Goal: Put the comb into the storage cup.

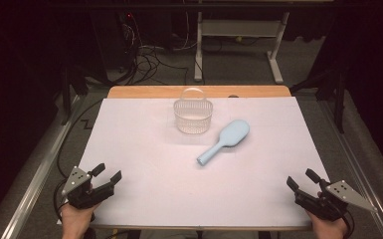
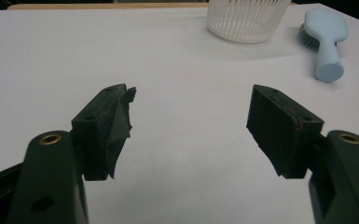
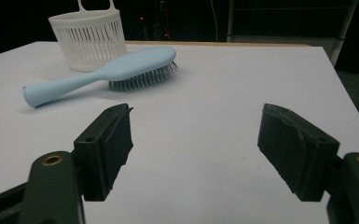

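Observation:
A light blue hairbrush [image 1: 225, 140] lies bristles down near the middle of the white table [image 1: 144, 164], its handle toward the near side; it also appears as the hairbrush [image 2: 325, 41] and the hairbrush [image 3: 105, 72]. Just behind it stands a white slatted basket [image 1: 193, 115] with a loop handle, seen too as the basket [image 2: 247, 19] and the basket [image 3: 89, 39]. My left gripper [image 1: 107, 175] rests at the near left corner, open and empty, as the left gripper [image 2: 191, 105] confirms. My right gripper [image 1: 301, 179] sits at the near right corner, also open with nothing between its jaws, like the right gripper [image 3: 196, 123].
A wooden strip [image 1: 144, 91] borders the table's far edge. Beyond it, on the dark floor, lie tangled cables [image 1: 146, 57] and a white table frame [image 1: 239, 35]. Metal rails [image 1: 35, 174] run along both sides of the table.

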Action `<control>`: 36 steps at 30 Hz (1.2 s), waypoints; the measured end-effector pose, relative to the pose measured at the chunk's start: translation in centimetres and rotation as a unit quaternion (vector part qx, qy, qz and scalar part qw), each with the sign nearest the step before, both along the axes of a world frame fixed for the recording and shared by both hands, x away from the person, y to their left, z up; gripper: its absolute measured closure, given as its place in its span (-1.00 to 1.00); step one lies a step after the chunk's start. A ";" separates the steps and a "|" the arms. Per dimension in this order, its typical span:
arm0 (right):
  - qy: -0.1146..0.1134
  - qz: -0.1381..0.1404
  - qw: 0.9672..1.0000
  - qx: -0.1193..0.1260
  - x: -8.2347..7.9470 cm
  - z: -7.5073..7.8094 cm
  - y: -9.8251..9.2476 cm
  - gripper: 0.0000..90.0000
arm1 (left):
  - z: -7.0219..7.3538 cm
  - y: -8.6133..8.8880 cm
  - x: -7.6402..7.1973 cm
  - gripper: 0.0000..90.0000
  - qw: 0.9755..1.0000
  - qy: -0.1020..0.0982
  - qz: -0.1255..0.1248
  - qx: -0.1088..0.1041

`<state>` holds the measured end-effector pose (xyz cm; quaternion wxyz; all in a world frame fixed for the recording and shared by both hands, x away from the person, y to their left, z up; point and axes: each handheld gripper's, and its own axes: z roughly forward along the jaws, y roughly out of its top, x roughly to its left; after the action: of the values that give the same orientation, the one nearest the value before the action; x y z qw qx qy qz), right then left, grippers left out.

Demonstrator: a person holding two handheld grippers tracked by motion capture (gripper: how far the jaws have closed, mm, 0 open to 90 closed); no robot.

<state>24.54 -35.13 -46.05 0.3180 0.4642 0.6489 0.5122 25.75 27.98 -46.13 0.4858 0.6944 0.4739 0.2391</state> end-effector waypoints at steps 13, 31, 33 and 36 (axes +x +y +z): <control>0.001 -0.002 1.000 0.000 -0.1 0.0 0.0 -0.41 | 0.0 -0.1 0.1 -0.31 1.000 0.001 -0.003 0.002; 0.001 -0.002 1.000 0.005 0.0 0.3 0.0 -0.43 | 0.1 0.0 0.1 -0.31 1.000 0.005 0.004 -0.004; 0.001 -0.001 1.000 0.004 0.0 0.3 0.0 -0.43 | 0.1 0.0 0.1 -0.31 1.000 0.004 0.003 -0.002; 0.001 0.000 1.000 0.006 0.1 0.4 0.1 -0.43 | 0.1 -0.1 0.1 -0.31 1.000 0.004 0.003 -0.002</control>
<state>24.63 -35.02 -45.68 0.3148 0.4667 0.6458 0.5157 25.84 27.92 -46.06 0.4847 0.6932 0.4781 0.2367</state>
